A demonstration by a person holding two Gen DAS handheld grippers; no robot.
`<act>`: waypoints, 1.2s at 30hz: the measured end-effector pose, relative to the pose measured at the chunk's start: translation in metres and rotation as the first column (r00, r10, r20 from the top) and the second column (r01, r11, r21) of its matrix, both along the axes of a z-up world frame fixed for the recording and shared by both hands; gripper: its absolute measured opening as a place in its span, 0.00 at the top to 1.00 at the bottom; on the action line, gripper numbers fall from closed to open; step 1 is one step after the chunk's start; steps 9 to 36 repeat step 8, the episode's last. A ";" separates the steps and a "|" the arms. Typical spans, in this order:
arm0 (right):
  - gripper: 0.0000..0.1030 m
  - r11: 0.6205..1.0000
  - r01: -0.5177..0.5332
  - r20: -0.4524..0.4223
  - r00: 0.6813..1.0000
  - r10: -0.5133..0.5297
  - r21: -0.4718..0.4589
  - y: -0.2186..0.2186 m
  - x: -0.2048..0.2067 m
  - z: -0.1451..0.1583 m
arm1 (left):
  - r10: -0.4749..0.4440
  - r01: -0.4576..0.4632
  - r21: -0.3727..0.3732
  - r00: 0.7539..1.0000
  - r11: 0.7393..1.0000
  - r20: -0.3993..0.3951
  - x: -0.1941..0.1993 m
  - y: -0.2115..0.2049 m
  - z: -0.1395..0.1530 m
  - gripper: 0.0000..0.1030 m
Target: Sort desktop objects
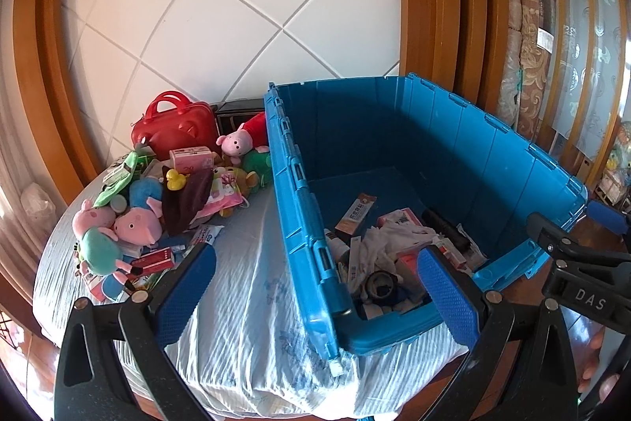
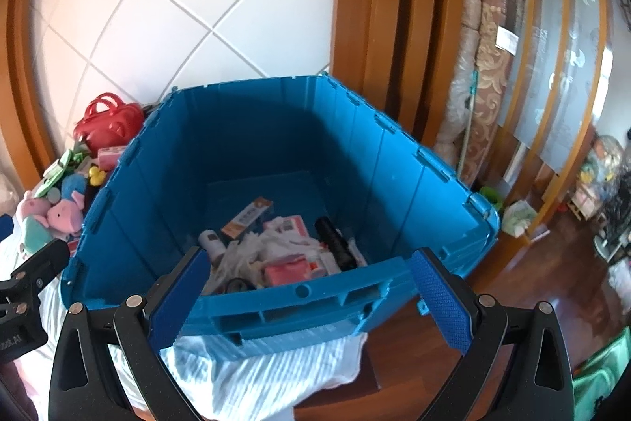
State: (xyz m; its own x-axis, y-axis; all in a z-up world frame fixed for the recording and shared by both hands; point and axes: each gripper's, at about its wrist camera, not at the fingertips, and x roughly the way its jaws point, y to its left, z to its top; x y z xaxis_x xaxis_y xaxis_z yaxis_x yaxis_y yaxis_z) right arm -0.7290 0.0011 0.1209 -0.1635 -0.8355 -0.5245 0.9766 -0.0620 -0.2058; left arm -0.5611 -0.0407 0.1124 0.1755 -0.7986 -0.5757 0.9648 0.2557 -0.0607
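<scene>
Desktop clutter is split around the big blue bin (image 1: 394, 129): small boxes, white gloves (image 1: 388, 243) and a black flashlight (image 1: 445, 229) are already inside, while the plush pigs (image 1: 118, 227), red case (image 1: 173, 127) and yellow duck (image 1: 176, 179) are heaped beside the bin on the covered table (image 1: 244, 283). Left gripper (image 1: 315, 287) and right gripper (image 2: 307, 292) both hang spread wide, empty. Risk, probably: the bin overhangs the table edge, so a nudge could tip it. Only the left wrist view shows the full toy heap; the right one shows the floor past the bin.
</scene>
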 end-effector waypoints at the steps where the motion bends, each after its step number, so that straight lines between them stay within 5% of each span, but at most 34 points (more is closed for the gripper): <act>1: 0.00 1.000 0.001 0.000 1.000 -0.001 0.002 -0.002 -0.001 0.000 | -0.001 0.001 0.000 1.000 1.000 0.001 -0.001 -0.001 0.000 0.00; 36: 0.00 1.000 0.001 0.005 1.000 -0.002 0.017 -0.010 -0.006 -0.002 | -0.012 0.012 0.003 1.000 1.000 0.005 -0.006 -0.008 0.000 0.00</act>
